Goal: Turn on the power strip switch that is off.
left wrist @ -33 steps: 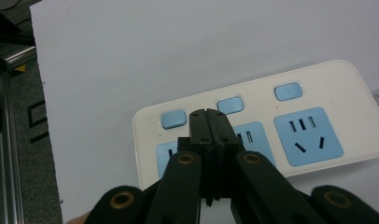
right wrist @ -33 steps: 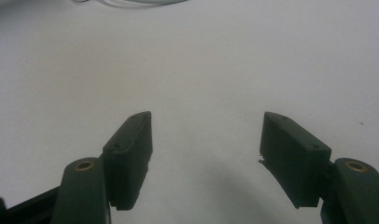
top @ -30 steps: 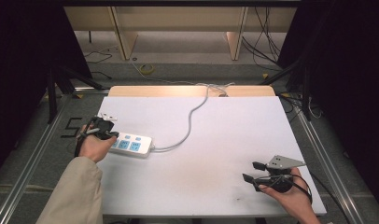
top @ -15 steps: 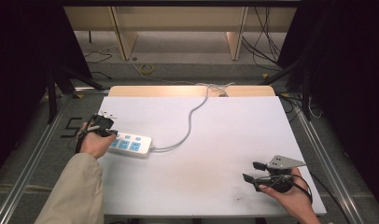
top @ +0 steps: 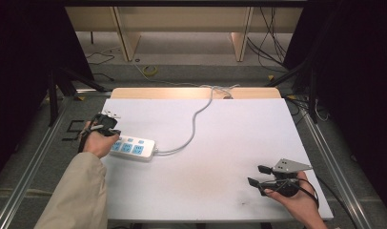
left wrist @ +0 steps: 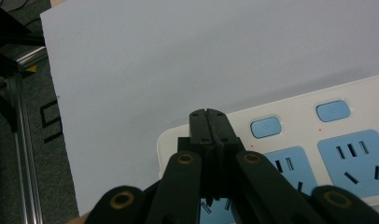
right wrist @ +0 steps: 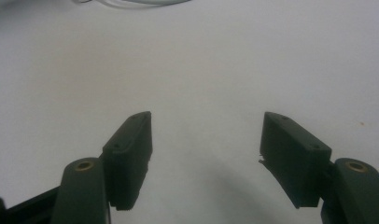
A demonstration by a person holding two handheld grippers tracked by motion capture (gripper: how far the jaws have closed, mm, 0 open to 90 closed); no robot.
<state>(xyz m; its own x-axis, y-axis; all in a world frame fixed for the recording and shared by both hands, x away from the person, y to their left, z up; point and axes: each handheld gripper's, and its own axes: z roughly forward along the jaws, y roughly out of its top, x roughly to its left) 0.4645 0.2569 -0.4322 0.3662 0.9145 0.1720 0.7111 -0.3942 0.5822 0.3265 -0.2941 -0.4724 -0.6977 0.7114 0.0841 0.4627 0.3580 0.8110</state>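
We take this for a lab or test bay. A white table (top: 239, 143) stands inside a frame of aluminium rails (top: 27, 176), with black curtains (top: 20, 71) on both sides. On the grey floor (top: 182, 71) we see loose cables (top: 268, 47), black tape marks (top: 70, 131), and plain wooden furniture legs (top: 127, 33) beyond.

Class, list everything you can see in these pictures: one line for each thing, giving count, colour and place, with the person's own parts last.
Table: one, white, centre of the high view.
Power strip: one, white with blue sockets and blue switches, left part of the table.
Cord: one, white, running from the power strip to the table's far edge.
Sleeve: one, beige, bottom left.
Left gripper: one, black, jaws shut, over the power strip's end.
Right gripper: one, black, jaws open, above bare table at near right.
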